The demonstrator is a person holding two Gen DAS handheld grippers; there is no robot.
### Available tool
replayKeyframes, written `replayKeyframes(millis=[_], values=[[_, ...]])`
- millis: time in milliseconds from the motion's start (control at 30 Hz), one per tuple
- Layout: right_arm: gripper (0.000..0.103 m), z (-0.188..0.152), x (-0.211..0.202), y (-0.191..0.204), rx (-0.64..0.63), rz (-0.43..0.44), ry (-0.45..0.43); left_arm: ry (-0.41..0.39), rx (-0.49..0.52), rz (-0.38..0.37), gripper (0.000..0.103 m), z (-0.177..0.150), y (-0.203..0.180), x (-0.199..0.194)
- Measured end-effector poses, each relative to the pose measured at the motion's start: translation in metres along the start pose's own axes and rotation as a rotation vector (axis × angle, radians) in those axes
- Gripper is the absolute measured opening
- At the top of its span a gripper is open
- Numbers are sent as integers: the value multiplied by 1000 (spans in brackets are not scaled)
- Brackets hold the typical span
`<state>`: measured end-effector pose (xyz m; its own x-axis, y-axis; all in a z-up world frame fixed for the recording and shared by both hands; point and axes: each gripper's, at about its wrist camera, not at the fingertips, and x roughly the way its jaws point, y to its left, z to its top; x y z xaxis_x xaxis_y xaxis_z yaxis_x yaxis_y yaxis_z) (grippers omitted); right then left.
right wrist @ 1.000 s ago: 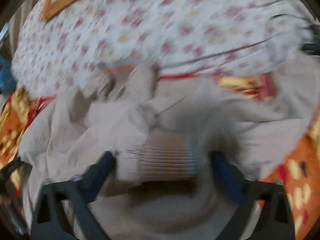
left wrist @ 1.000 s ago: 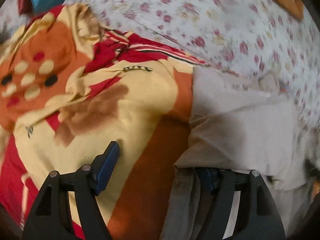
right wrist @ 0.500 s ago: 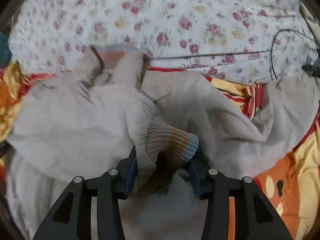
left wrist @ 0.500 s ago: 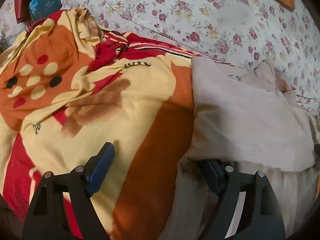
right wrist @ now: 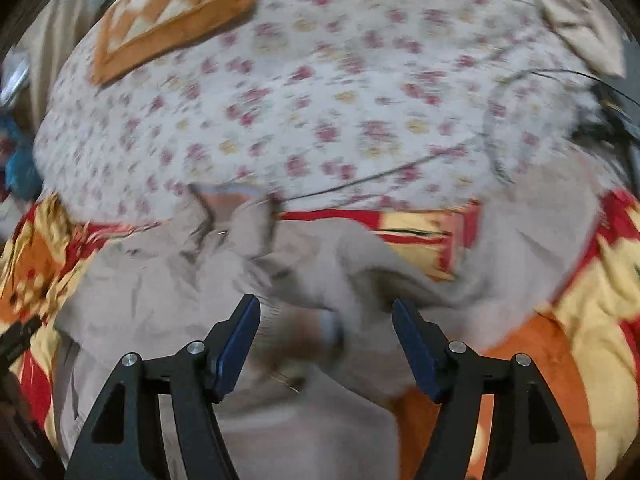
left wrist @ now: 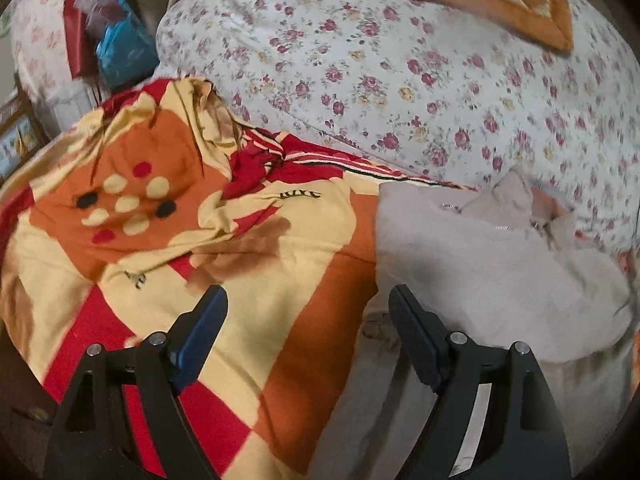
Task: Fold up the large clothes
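A: What covers the bed?
B: A flowered quilt (left wrist: 400, 72) at the far side, and a red, orange and yellow blanket (left wrist: 248, 280) nearer.

A: Where's the jacket?
B: The beige jacket (left wrist: 492, 268) lies on the blanket, at the right of the left camera's view, collar at the far end.

A: The claws?
B: Left gripper (left wrist: 306, 300) spread wide, holding nothing, at the jacket's left edge. Right gripper (right wrist: 326, 312) likewise wide, above the blurred jacket.
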<state>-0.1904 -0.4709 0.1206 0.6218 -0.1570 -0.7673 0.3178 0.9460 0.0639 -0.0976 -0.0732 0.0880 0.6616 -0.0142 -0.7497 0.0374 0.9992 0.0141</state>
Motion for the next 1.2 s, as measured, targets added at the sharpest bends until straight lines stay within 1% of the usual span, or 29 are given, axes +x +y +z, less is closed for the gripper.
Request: replayKeyframes(millis=[67,100,133,167,200,233,267,300,367,400,467,500,533,567,600,700,733,767,833,867,900,933,967,1000,1067,1133,1167,1200], values=[[71,7,24,0,-1,11,21,17,-24,-51,83,7,-5,1],[70,11,39,-2,15,12,60,20,-25,-74,83,11,-10,1],[70,14,57,-4,37,29,111,18,-21,-93,83,15,-16,1],[67,14,72,-4,48,62,153,16,-7,-106,83,19,-25,3],[55,10,80,-1,44,80,179,18,7,-110,83,21,-31,5],[50,5,89,6,15,67,214,28,44,-111,83,22,-46,9],[49,0,92,13,-31,39,226,37,71,-112,83,22,-54,15],[49,-7,89,25,-110,22,215,47,94,-111,83,20,-62,22],[50,-17,82,37,-214,9,197,78,119,-108,83,11,-71,36],[52,-21,81,40,-250,-1,192,96,123,-107,83,7,-73,44],[51,-25,82,39,-272,-10,176,153,119,-104,83,-5,-74,65],[48,-25,83,38,-270,-9,173,171,118,-102,83,-8,-74,70],[41,-24,83,37,-265,-14,168,197,112,-110,84,-10,-72,77],[17,-21,79,38,-262,-38,147,193,92,-127,84,-10,-68,78],[1,-16,74,40,-264,-57,114,184,81,-125,84,-9,-66,76],[0,3,50,39,-245,-144,-50,183,71,-117,85,-10,-66,78],[0,8,52,36,-230,-159,-59,171,80,-107,86,-12,-69,77],[0,13,62,32,-209,-154,-24,165,90,-101,86,-13,-71,75],[4,15,79,18,-130,-101,79,162,102,-102,86,-13,-72,74],[7,14,77,13,-82,-62,91,162,101,-106,86,-14,-71,73],[22,12,70,9,-51,-30,76,162,96,-108,86,-14,-71,73],[34,10,62,8,-38,-6,59,162,93,-109,86,-13,-70,74],[59,9,53,8,-30,31,34,160,95,-106,86,-13,-70,74],[71,8,49,10,-34,63,19,157,99,-101,86,-14,-72,73],[69,8,47,19,-67,113,20,152,102,-98,86,-15,-72,73],[68,8,60,28,-101,114,62,147,100,-100,86,-15,-71,73],[61,7,70,30,-113,112,92,144,100,-100,86,-16,-71,73],[26,4,83,34,-125,112,129,142,101,-101,86,-16,-71,73]])
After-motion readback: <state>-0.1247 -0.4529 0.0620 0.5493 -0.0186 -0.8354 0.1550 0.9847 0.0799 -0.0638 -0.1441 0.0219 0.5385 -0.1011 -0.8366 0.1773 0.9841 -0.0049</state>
